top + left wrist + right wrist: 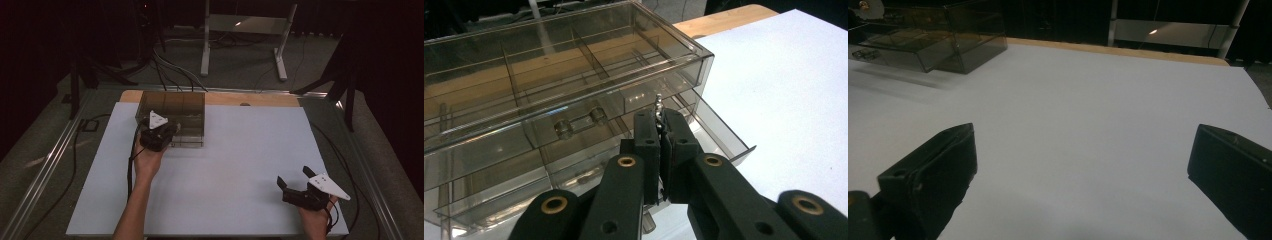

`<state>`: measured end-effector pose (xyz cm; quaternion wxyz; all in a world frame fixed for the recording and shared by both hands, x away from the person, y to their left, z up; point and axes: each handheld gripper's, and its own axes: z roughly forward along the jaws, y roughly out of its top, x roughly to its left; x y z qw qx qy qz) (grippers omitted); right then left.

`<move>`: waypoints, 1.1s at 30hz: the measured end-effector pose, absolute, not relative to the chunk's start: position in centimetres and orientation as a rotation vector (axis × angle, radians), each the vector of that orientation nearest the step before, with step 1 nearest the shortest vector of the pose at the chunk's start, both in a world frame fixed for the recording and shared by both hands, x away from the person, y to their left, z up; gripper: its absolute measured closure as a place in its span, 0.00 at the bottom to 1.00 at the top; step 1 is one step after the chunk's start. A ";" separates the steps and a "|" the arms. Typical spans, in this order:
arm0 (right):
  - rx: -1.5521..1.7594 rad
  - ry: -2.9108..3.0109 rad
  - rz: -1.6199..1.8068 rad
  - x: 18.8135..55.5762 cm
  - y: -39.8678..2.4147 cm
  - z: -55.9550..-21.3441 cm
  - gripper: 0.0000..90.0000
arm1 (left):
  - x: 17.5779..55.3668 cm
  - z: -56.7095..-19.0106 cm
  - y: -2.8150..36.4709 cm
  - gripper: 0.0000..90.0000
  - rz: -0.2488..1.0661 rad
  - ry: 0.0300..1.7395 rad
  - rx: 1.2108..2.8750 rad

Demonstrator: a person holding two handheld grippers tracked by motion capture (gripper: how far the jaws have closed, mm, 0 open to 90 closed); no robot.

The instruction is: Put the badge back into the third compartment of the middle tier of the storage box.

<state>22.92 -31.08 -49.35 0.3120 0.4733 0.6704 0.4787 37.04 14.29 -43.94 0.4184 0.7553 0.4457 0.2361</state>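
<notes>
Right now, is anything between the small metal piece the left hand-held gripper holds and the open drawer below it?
Nothing visible. The left hand-held gripper is shut on a small metal piece, poised over the open lower drawer of the clear plastic organizer box. The upper drawer's front sits just behind, not beneath the piece.

In front of you stands a wooden table, and a white sheet covers almost all of its top. Directly on it rests a clear smoky plastic drawer box, just ahead of your left jaws, with its lower drawer pulled out beneath them. Ahead of your right jaws lies bare sheet.
</notes>
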 end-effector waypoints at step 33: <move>1.250 1.774 1.265 23.0 -31.1 -49.4 0.00 | 38.4 -45.4 12.2 0.98 0.618 1.128 1.947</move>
